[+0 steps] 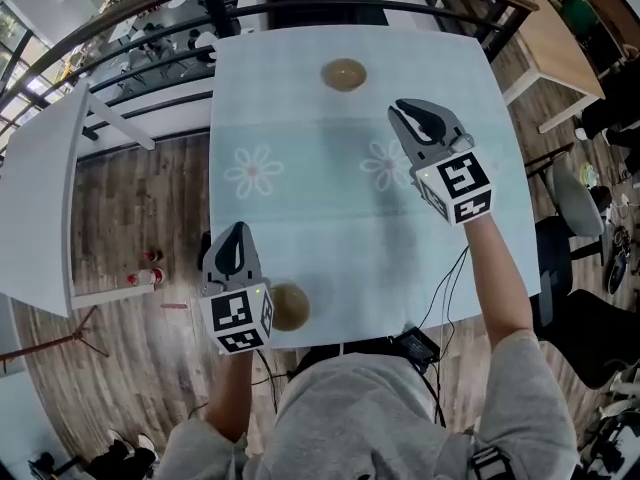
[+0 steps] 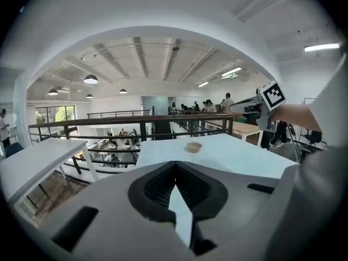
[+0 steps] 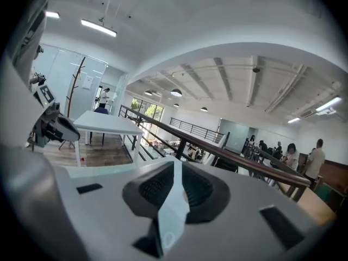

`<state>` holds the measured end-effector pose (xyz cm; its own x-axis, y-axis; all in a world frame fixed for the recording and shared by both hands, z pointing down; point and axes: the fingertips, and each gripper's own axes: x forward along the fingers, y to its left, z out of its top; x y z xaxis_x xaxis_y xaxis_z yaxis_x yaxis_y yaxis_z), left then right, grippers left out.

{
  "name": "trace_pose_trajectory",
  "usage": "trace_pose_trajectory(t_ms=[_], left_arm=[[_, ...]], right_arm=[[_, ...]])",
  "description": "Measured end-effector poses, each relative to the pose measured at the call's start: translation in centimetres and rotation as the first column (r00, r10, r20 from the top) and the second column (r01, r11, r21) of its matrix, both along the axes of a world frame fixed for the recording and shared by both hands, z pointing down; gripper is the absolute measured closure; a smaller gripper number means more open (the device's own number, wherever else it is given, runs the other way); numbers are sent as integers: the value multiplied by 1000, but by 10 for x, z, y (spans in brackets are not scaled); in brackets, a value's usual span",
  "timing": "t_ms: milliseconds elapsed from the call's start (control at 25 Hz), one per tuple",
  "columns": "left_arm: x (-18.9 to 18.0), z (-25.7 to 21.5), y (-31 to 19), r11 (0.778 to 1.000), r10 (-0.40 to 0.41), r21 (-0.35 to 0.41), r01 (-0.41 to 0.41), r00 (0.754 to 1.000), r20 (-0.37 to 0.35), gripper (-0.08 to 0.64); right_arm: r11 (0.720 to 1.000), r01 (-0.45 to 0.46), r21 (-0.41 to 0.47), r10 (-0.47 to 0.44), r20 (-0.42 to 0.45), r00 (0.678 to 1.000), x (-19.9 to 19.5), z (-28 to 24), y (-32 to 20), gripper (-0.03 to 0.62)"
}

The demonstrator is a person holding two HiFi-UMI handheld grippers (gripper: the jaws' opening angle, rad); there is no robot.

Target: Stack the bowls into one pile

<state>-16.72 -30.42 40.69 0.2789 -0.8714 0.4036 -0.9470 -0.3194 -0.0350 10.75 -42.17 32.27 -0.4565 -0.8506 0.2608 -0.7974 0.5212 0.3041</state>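
Two brown bowls sit on the pale blue flowered table. One bowl stands near the far edge and also shows small in the left gripper view. The other bowl rests at the near edge, just right of my left gripper's marker cube. My left gripper hovers at the table's near left corner, jaw tips together, empty. My right gripper is over the right half of the table, short of the far bowl, jaws together with nothing between them.
A white table stands to the left across a wooden floor. A dark railing runs behind the table's far edge. A wooden table and chairs are at the right. Cables hang off the near edge.
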Motion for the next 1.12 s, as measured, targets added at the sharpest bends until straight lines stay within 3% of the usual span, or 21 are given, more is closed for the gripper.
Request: trace_pose_trajectory(t_ms=[120, 560, 760, 1120], left_arm=[[-3, 14, -13, 1000, -14, -20, 14, 1000, 10, 545], [4, 58, -53, 996, -46, -69, 48, 998, 34, 545], [3, 94, -63, 992, -57, -108, 61, 998, 39, 545], [2, 160, -79, 979, -83, -182, 91, 995, 53, 545]], right_arm=[[999, 21, -27, -22, -53, 998, -2, 25, -25, 552], [991, 62, -117, -75, -112, 991, -4, 119, -93, 549], [987, 92, -134, -112, -148, 983, -11, 163, -121, 495], [987, 96, -132, -135, -330, 934, -1, 239, -183, 495]])
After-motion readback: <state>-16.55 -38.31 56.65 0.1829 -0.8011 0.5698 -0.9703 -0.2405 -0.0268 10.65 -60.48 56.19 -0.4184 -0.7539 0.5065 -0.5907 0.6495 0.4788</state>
